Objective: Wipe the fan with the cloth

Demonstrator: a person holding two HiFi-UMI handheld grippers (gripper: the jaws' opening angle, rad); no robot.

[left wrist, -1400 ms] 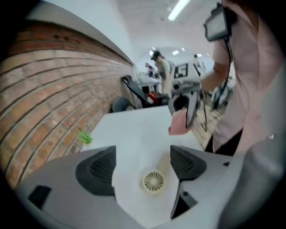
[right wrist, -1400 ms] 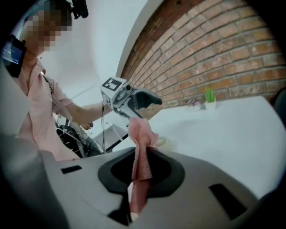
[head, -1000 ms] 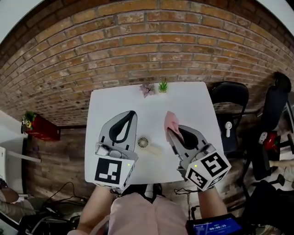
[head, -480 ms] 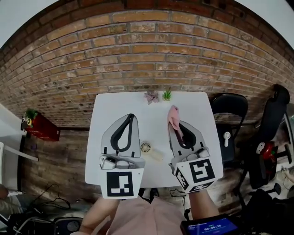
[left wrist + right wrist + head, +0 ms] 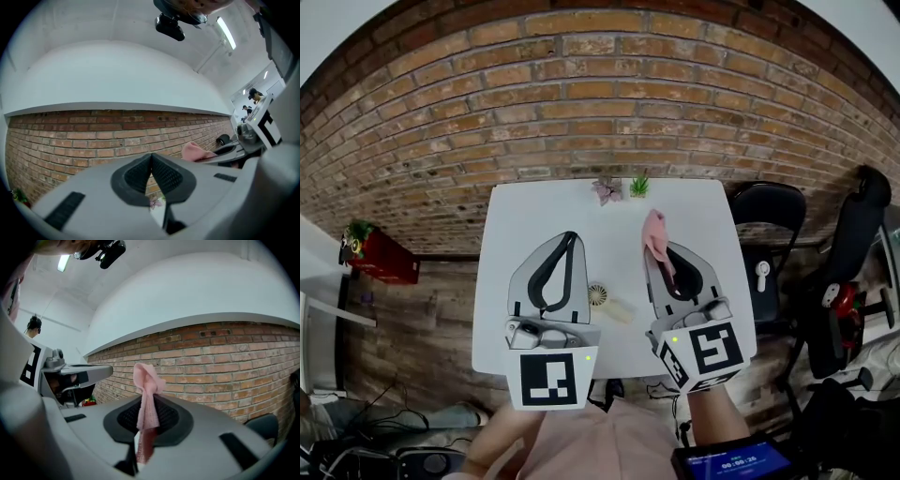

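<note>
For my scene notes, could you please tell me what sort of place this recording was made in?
Probably an indoor studio or lab corner: an exposed brick wall, a small white table in front of it, and a black chair on a wooden floor.

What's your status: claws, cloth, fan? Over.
Left claw shut, empty. Right claw shut on pink cloth. Handheld fan lying on white table, untouched. Nothing blocking.

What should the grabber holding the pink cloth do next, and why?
Probably lower the right gripper toward the small cream handheld fan, which lies on the white table between the two grippers. The right gripper's jaws are clamped on the pink cloth, but the cloth is well apart from the fan, so wiping cannot start. The left gripper is shut and empty.
</note>
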